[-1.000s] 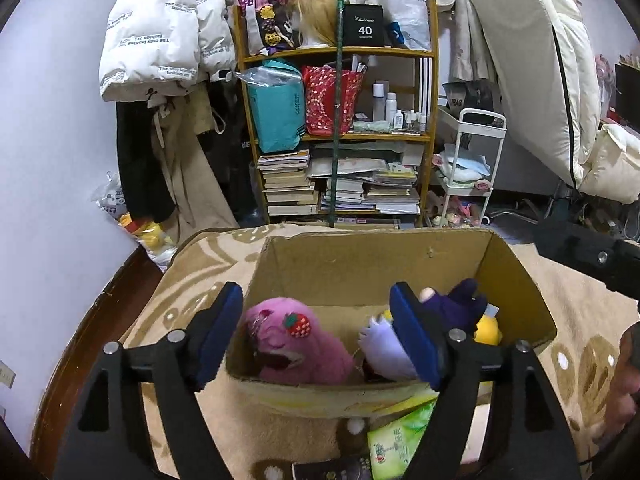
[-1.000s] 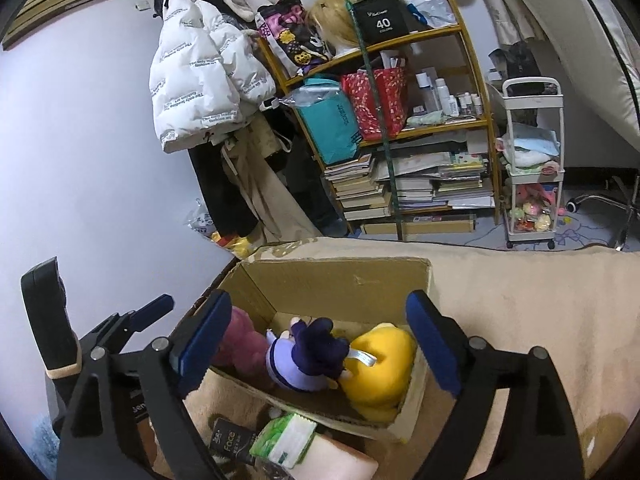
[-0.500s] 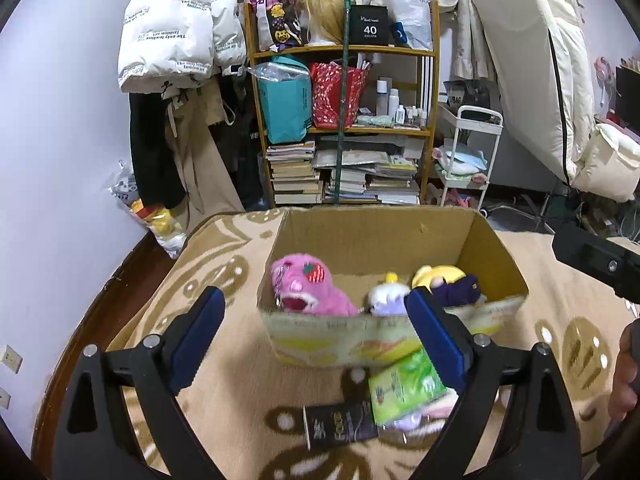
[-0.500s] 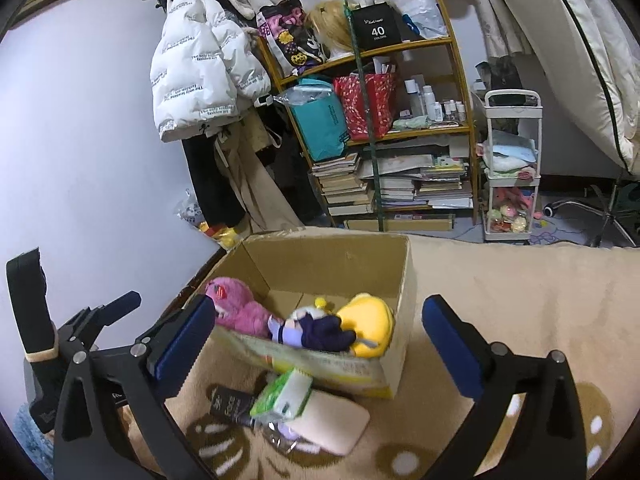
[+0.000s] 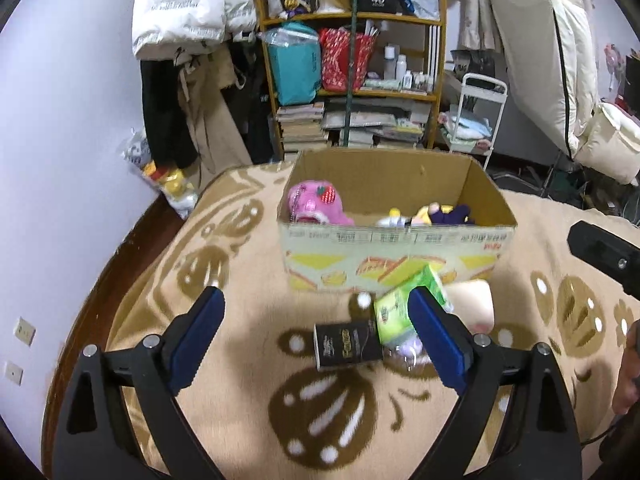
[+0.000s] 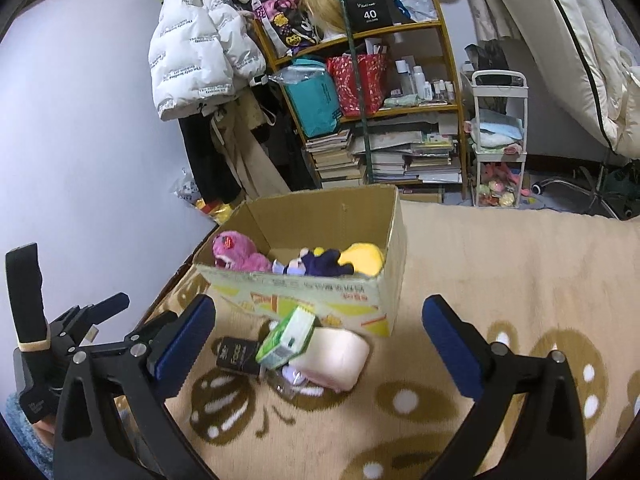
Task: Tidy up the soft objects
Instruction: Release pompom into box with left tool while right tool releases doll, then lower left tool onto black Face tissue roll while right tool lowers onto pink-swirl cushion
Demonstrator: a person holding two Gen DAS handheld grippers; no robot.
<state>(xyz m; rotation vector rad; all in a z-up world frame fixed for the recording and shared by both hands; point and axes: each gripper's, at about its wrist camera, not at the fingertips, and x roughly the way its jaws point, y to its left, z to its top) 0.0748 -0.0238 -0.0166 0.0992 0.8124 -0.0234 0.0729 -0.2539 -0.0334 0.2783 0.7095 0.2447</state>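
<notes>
So the pink plush (image 5: 316, 208), purple plush (image 6: 324, 262) and yellow plush (image 6: 364, 256) all sit inside the cardboard box (image 5: 396, 268) on the far part of the blanket (image 5: 248, 360). My left gripper (image 5: 316, 340) and right gripper (image 6: 320, 344) are both spread wide, grabbing nothing, with the green pack (image 5: 396, 308) near.

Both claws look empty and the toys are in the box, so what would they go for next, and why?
Probably the right gripper would ease down onto the pale pink cushion, since it looks soft yet lies outside the cardboard box beside a green packet. The pink plush and yellow plush are already inside, and both grippers are open and hold nothing.
</notes>
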